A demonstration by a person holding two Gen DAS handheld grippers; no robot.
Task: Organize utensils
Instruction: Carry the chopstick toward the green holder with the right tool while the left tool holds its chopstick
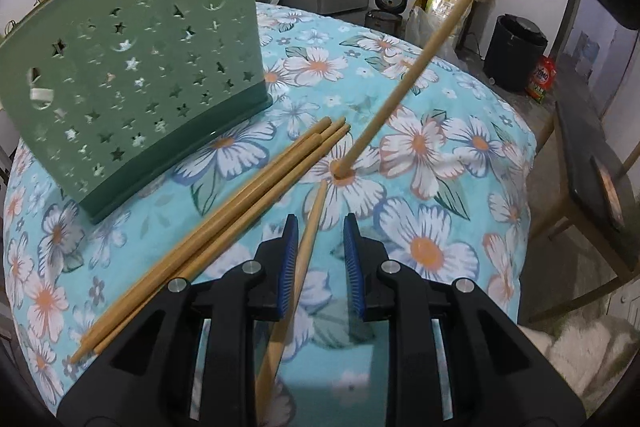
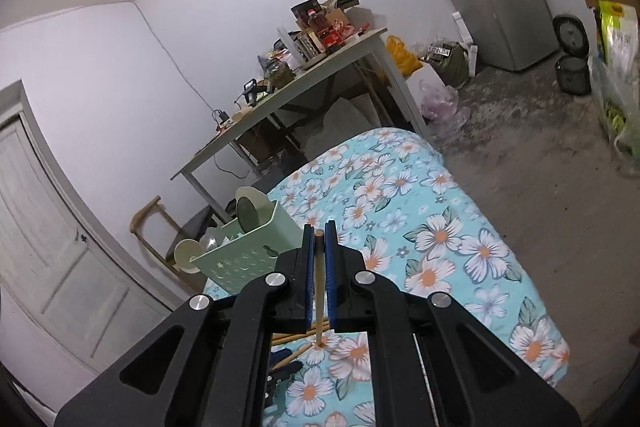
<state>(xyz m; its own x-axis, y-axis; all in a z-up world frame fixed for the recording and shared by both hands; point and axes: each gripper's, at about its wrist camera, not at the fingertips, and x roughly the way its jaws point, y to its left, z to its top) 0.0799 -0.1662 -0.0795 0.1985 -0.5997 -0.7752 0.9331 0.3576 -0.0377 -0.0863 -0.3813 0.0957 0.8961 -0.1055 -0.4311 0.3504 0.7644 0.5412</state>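
Right claw (image 2: 319,259) is clamped on one pale wooden chopstick (image 1: 416,59), its lower tip resting on the floral surface (image 1: 440,155). Left claw (image 1: 320,247) stands apart around another stick (image 1: 298,279), apparently not pinching it. Three more (image 1: 240,195) lie beside the green star-cut holder (image 1: 132,75). Most sorting remains; the holder seems to contain no chopsticks yet.

Chopsticks (image 1: 224,211) matt wood; holder (image 1: 132,75) matt green plastic, star-pierced; tablecloth (image 1: 460,187) soft floral cloth.
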